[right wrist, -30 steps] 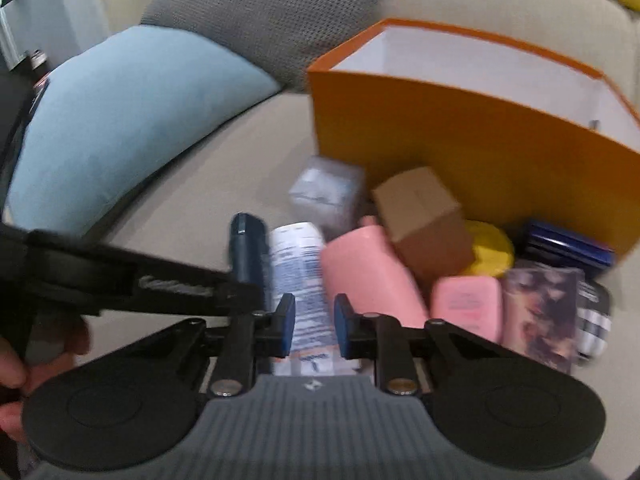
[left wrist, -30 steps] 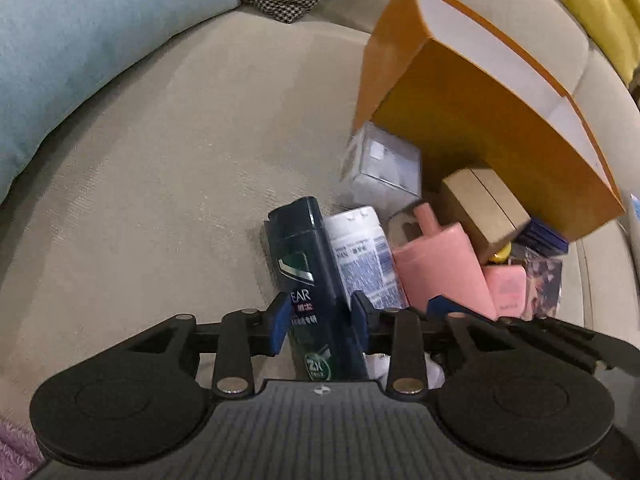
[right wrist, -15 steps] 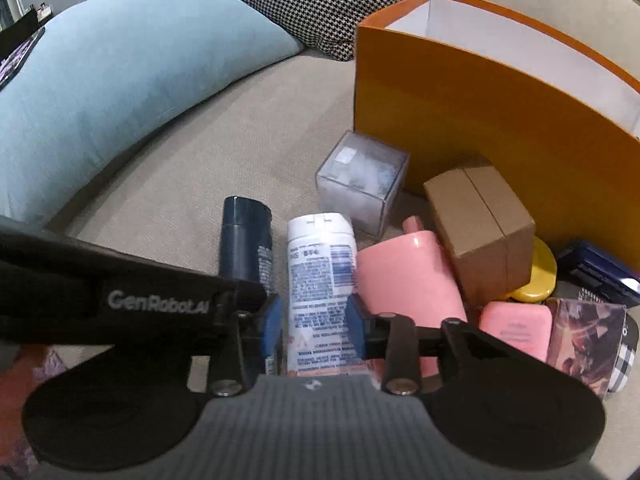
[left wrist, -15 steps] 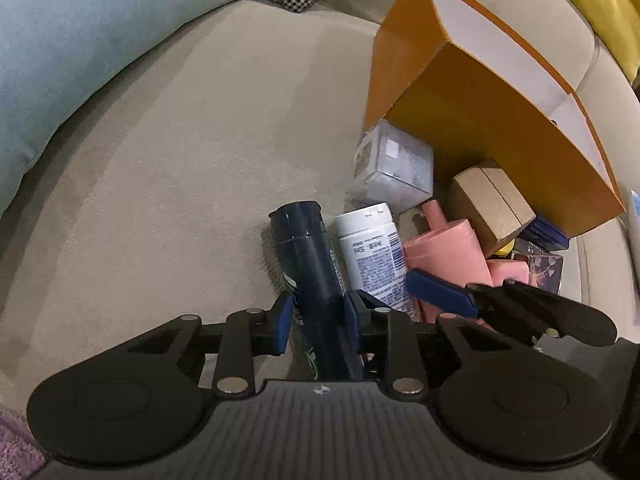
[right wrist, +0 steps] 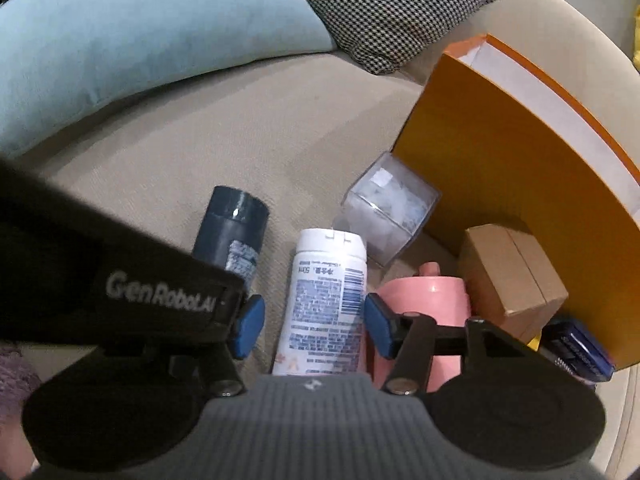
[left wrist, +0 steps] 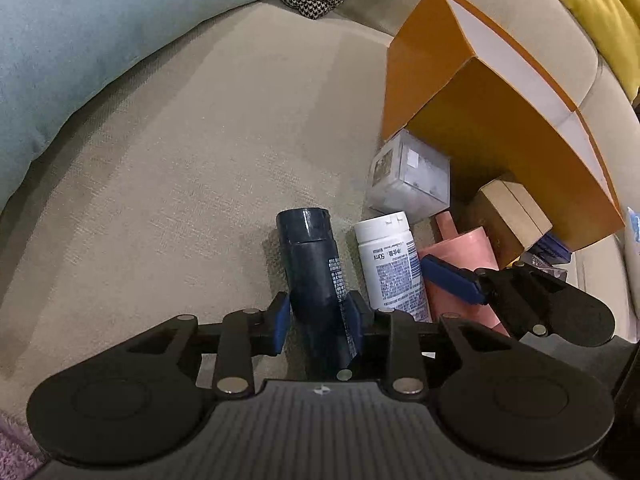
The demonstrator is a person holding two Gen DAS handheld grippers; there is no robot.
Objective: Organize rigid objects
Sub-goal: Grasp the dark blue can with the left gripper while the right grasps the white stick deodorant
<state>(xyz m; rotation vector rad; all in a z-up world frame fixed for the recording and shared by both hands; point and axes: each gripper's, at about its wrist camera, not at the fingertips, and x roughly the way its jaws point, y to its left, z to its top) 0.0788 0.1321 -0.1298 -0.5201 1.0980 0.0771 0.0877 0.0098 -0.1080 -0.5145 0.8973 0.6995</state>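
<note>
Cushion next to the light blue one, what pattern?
Black-and-white houndstooth cushion; clearest in the right wrist view.

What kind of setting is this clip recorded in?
Most likely a home living room: the items lie on a beige fabric sofa seat, with a light blue cushion and a houndstooth cushion behind, and an open orange box beside the toiletries.

The room is dim and warm-toned, with soft, even light and only faint shadows pooling under the orange box and beside the dark bottle, whose cap carries a small glint. Both fisheye views bow the sofa strongly toward the edges. The left view is fairly crisp; the right view is softer, smeared around the clear box.
</note>
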